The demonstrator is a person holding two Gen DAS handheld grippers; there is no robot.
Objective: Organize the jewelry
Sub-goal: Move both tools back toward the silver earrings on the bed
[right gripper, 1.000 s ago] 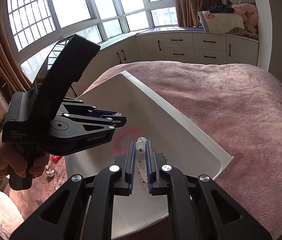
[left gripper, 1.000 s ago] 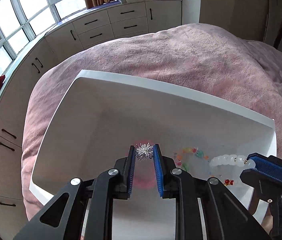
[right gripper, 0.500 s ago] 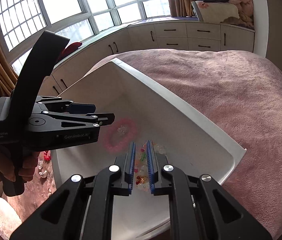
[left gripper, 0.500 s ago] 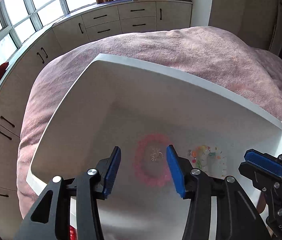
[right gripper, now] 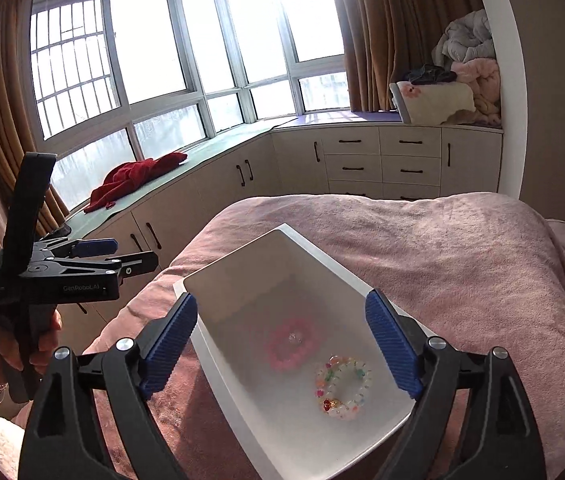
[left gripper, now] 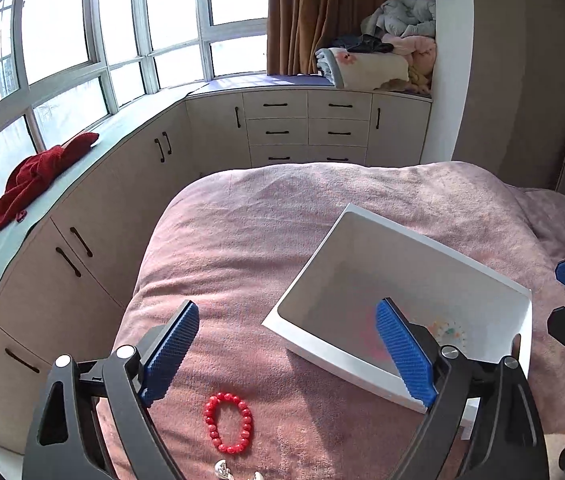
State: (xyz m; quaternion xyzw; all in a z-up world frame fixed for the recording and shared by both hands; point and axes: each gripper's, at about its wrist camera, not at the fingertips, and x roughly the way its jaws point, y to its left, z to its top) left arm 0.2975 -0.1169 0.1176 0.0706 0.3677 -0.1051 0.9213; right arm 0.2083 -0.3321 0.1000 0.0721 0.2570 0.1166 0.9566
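A: Where's the next piece, measured from the white bin (left gripper: 434,256)?

B: The red bead bracelet (left gripper: 228,423) lies flat on the pink bed cover (left gripper: 250,216), just off the bin's near left corner and below the left gripper (left gripper: 288,354). Some small silvery bits sit at the frame's bottom edge, too cropped to name.

A: And inside the bin?

B: A pink bracelet (right gripper: 291,344) mid-floor, with a multicoloured bead bracelet (right gripper: 343,386) just beside it, nearer the right gripper (right gripper: 282,350).

A: Jaws?

B: Both pairs stand wide apart, holding nothing.

A: How should the red one handle?

B: My guess: light and floppy, hard glossy beads on a stretchy cord, so slippery and likely to roll. I'd pinch across one side of the loop, over a bead or two, pressing slightly into the soft cover
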